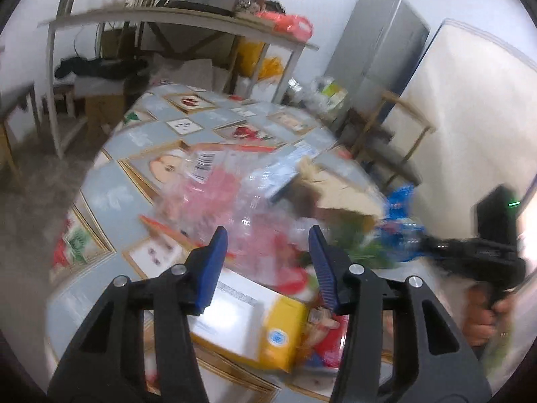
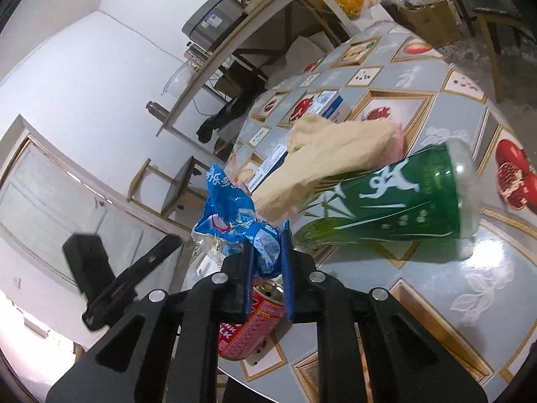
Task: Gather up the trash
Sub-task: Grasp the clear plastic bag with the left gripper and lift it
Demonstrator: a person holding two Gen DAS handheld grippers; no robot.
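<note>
Table edge below right tool gripping wrapper.

Crumpled blue wrapper beside tipped green cup

You are working over a round table covered in a fruit-picture cloth. Lying on it are a green cup on its side, a red can, a blue-white box and a yellow box.

Blue wrapper, green cup, seemingly pink-tinted clear bag.
</note>
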